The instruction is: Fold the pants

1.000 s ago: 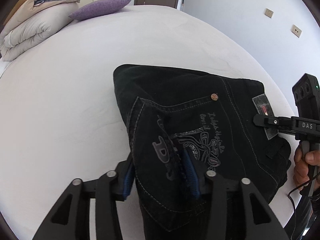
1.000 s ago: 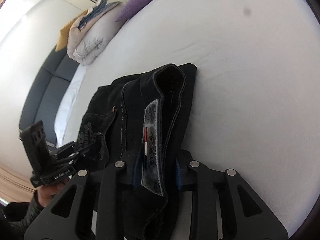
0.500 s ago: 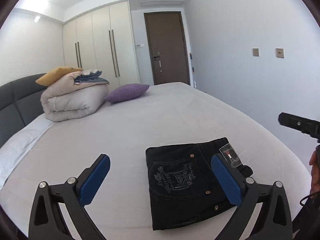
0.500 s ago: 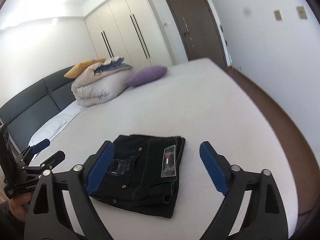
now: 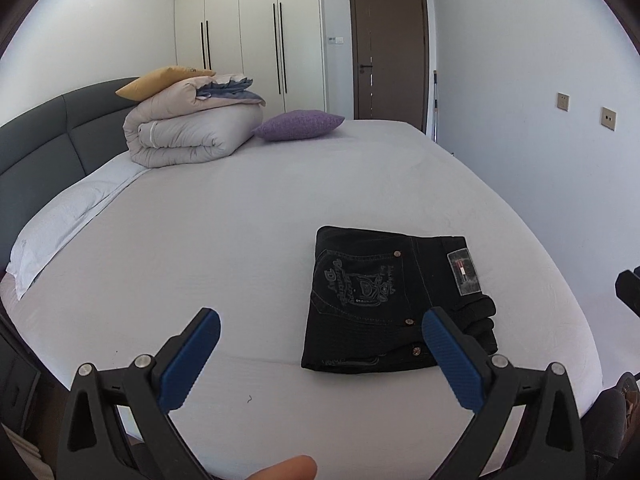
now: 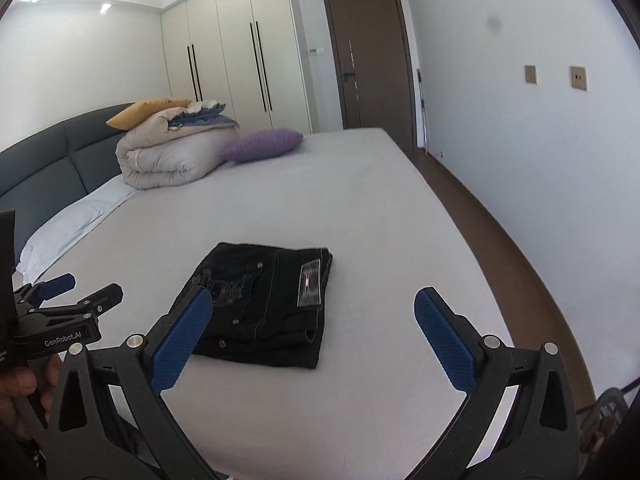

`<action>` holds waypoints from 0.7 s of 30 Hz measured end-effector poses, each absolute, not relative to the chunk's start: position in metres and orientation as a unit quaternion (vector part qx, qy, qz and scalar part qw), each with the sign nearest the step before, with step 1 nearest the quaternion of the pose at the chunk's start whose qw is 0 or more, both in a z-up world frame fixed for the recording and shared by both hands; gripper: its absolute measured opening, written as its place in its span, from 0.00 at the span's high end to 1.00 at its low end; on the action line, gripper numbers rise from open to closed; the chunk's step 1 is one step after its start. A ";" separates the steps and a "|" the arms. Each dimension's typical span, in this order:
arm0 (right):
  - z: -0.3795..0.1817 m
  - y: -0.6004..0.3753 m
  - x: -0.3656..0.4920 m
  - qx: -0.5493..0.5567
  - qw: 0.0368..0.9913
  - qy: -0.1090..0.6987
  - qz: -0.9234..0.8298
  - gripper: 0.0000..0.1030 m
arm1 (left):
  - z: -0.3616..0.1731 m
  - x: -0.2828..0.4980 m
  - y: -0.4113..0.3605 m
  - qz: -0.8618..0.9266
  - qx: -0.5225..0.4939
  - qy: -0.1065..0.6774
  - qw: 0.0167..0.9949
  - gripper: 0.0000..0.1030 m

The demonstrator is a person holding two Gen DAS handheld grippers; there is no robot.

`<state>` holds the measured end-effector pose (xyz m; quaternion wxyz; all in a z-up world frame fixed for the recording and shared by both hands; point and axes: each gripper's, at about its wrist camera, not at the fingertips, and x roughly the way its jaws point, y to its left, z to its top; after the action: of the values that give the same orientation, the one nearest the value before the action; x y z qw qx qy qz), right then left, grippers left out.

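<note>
Black pants [image 5: 394,302] folded on bed [image 5: 240,216] | left tongs [image 5: 320,360] apart, clear | right tongs [image 6: 314,338] apart, clear

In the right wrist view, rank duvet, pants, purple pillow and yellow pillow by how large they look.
1. Pants and duvet: they look about alike, and the pants lie nearer, so I won't rank them.
2. Purple pillow.
3. Yellow pillow, partly hidden behind the duvet, so unsure.

Bed [image 5: 240,240]: pants [image 5: 384,300], duvet [image 5: 188,136], cushion [image 5: 298,125], probably pillow [image 5: 68,216].
</note>
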<state>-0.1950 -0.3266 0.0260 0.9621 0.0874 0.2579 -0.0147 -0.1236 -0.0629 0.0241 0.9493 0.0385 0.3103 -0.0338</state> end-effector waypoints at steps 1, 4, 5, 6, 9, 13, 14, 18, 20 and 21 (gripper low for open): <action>0.023 -0.323 -0.202 0.092 0.960 0.266 -0.014 0.00 | 0.024 -0.125 -0.062 -0.035 0.037 0.312 0.949 0.00; 0.022 -0.314 -0.210 0.092 0.956 0.280 -0.011 0.00 | 0.024 -0.128 -0.061 -0.037 0.037 0.317 0.947 0.00; 0.022 -0.312 -0.210 0.090 0.955 0.283 -0.010 0.00 | 0.023 -0.128 -0.062 -0.037 0.037 0.319 0.946 0.00; 0.023 -0.310 -0.210 0.090 0.955 0.284 -0.009 0.00 | 0.022 -0.128 -0.061 -0.038 0.037 0.319 0.946 0.00; 0.025 -0.303 -0.205 0.090 0.954 0.287 0.000 0.00 | 0.021 -0.129 -0.059 -0.040 0.033 0.325 0.944 0.00; 0.020 -0.300 -0.197 0.091 0.950 0.300 0.004 0.00 | 0.017 -0.128 -0.057 -0.040 0.030 0.330 0.943 0.00; 0.018 -0.299 -0.198 0.095 0.948 0.303 0.003 0.00 | 0.017 -0.127 -0.057 -0.039 0.029 0.331 0.942 0.00; 0.010 -0.302 -0.188 0.102 0.944 0.315 -0.004 0.00 | 0.013 -0.125 -0.054 -0.035 0.026 0.335 0.941 0.00; 0.006 -0.304 -0.185 0.107 0.941 0.322 -0.006 0.00 | 0.011 -0.124 -0.053 -0.033 0.025 0.338 0.940 0.00; 0.004 -0.306 -0.182 0.109 0.939 0.325 -0.007 0.00 | 0.010 -0.123 -0.053 -0.033 0.025 0.339 0.940 0.00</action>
<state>-0.1815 -0.3058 0.0037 0.9394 0.1089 0.3251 -0.0071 -0.1234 -0.0530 0.0099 0.9398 0.0254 0.3391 -0.0326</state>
